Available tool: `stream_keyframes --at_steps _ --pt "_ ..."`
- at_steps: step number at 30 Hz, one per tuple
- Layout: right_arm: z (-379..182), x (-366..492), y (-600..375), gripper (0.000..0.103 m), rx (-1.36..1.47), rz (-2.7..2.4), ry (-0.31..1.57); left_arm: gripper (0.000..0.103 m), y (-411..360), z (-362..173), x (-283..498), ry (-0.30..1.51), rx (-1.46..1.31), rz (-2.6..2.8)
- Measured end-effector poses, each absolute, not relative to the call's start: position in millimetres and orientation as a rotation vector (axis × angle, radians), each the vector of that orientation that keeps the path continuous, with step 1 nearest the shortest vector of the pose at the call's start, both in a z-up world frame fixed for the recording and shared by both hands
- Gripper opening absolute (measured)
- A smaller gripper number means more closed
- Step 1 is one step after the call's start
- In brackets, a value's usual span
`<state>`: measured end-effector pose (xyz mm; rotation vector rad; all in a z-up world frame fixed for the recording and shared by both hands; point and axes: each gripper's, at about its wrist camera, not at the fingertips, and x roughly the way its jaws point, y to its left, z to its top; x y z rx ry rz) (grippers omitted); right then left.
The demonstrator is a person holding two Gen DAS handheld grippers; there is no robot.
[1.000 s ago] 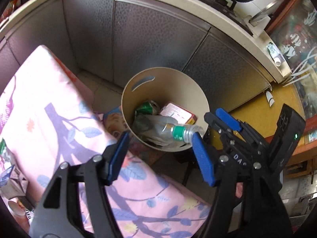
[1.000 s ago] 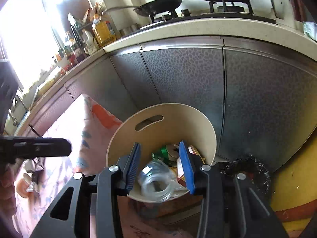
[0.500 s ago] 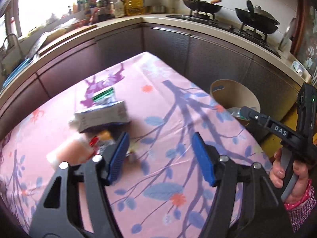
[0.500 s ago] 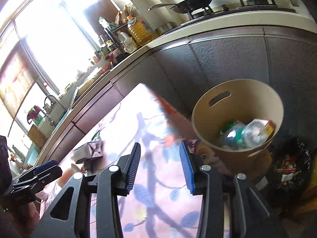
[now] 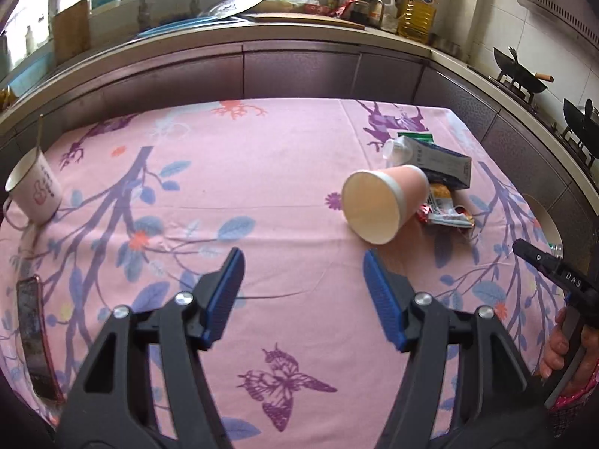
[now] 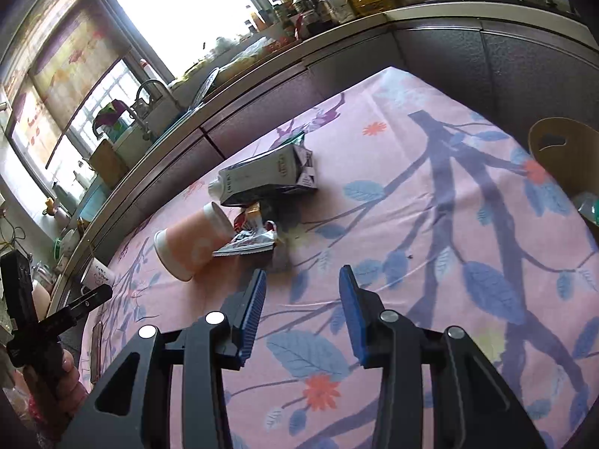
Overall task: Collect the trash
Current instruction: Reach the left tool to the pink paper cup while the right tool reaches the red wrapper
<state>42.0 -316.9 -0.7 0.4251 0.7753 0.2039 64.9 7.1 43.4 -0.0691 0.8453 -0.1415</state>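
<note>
Left wrist view: the left gripper (image 5: 303, 280) hangs above the pink tablecloth (image 5: 262, 172) with its jaws apart and nothing between them, aimed downward at the cloth. The trash lies ahead and to the right: a paper cup (image 5: 382, 205) on its side, mouth toward the camera, touching a milk carton (image 5: 438, 161) behind it and crumpled snack wrappers (image 5: 445, 213) beside it. To take the cup well, I would come in from its open end and close across the rim wall gently, since thin paper will probably crush or roll away. A mug (image 5: 35, 187) and a phone (image 5: 33, 336) at the left edge look like keepers, not trash. The right gripper (image 5: 543, 262) shows at the far right, held by a hand (image 5: 561, 348)

Right wrist view: the right gripper (image 6: 301, 303) also stands with jaws parted and empty, tilted down over the cloth, just short of the wrappers (image 6: 251, 239). Cup (image 6: 187, 243) and carton (image 6: 269, 179) lie beyond. The bin (image 6: 561, 146) sits at the table's right edge, so each piece needs a short carry over its rim
</note>
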Motion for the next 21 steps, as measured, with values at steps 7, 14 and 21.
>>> stream_keyframes --at_steps 7,14,21 --pt "-1.1 68.0 -294.6 0.038 0.391 0.221 0.815 0.074 -14.6 41.4 89.2 0.802 -0.042 -0.252" --pt "-3.3 74.0 -278.3 0.038 0.317 0.231 0.815 0.068 -47.4 36.3 119.3 0.841 -0.031 -0.351" --pt "-12.4 89.8 -270.5 0.038 0.290 0.288 0.853 0.050 -59.1 16.3 142.4 0.924 -0.133 -0.426"
